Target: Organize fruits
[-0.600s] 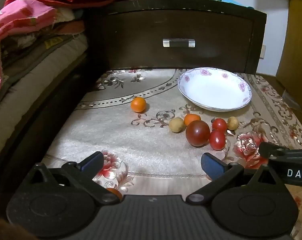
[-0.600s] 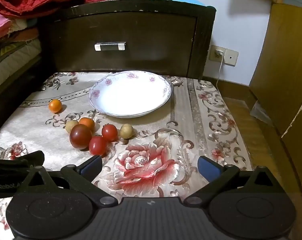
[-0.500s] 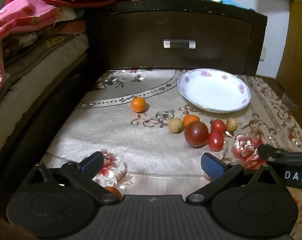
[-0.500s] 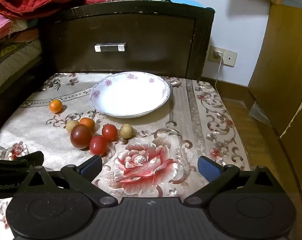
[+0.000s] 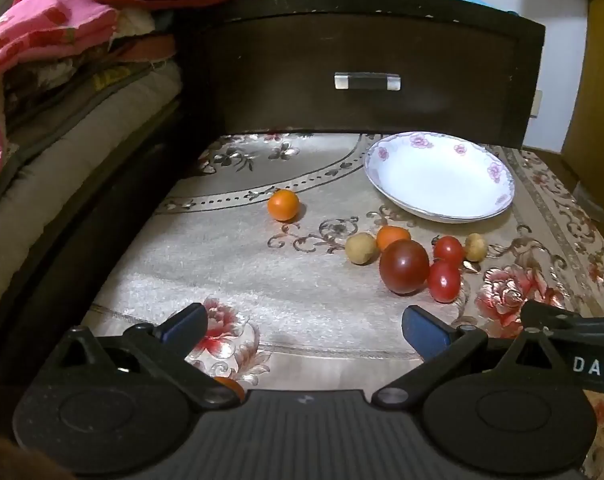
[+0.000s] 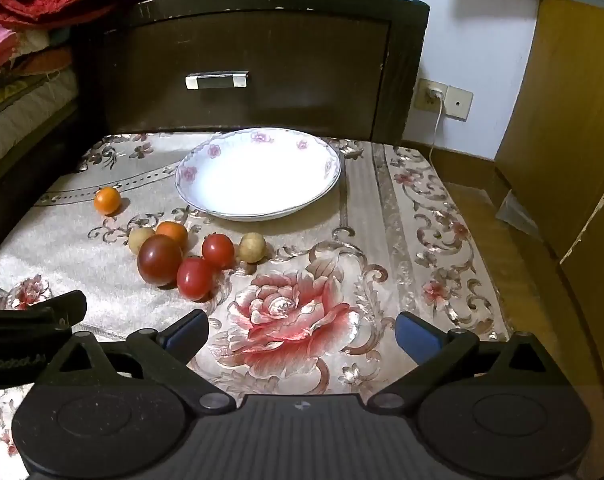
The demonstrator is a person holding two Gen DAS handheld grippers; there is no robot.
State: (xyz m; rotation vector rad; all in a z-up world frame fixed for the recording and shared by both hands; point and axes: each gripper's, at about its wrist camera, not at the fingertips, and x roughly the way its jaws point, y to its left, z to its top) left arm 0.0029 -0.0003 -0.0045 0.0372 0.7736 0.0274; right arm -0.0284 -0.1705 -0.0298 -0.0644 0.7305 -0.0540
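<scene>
Here, both the left gripper (image 5: 302, 326) and right gripper (image 6: 300, 330) gape wide, holding nothing; fruit cluster (image 6: 182, 256) at the plate's (image 6: 326, 194) seven o'clock.

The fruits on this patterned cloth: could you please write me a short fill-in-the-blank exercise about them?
1. The white plate holds ____ fruits.
2. The biggest fruit is the dark ____ tomato.
3. The lone orange fruit lies to the ____ of the plate in the right wrist view.
4. The left gripper and the right gripper both stand ____.

Missing words: no; red; left; open
</scene>
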